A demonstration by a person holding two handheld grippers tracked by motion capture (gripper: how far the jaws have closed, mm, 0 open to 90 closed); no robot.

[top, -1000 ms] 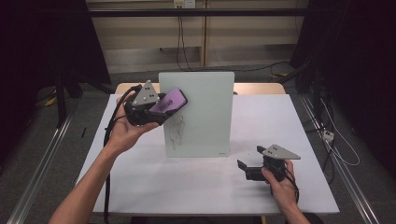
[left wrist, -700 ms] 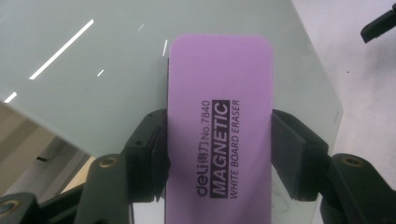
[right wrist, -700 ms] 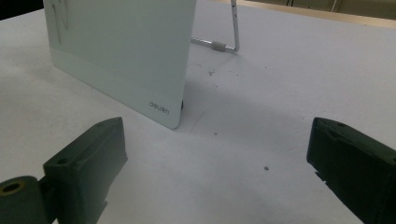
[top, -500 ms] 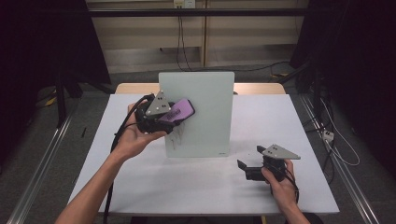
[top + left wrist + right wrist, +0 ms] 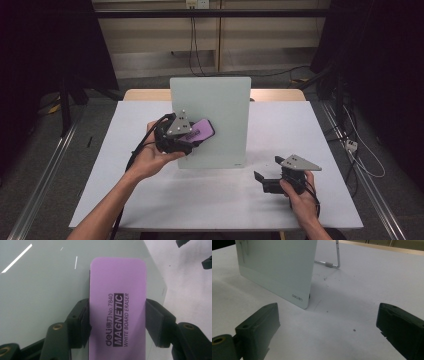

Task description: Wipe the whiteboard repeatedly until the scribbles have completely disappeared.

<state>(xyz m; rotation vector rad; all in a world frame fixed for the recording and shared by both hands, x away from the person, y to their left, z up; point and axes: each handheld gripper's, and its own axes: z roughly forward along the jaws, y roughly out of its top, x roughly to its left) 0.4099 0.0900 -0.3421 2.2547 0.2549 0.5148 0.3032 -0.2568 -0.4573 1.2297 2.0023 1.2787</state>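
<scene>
the left gripper (image 5: 192, 137) is clamping the eraser (image 5: 198, 132) long-axis forward against the board (image 5: 220, 105); the right gripper (image 5: 264, 181) is gaping nearby.

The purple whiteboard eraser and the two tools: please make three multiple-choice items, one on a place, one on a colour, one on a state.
1. Where is the purple whiteboard eraser?
A. flat on the table
B. between the jaws of the left tool, at the glass board
C. behind the board

2. What colour is the table?
A. white
B. green
C. red

3. How is the right tool?
A. shut on a marker
B. shut on the board
C. open, holding nothing

Key: 1 B, the left gripper view shows both pads pressing on its sides; 2 A, the high view shows a white top; 3 C, the right gripper view shows its jaws wide apart over bare table.
</scene>
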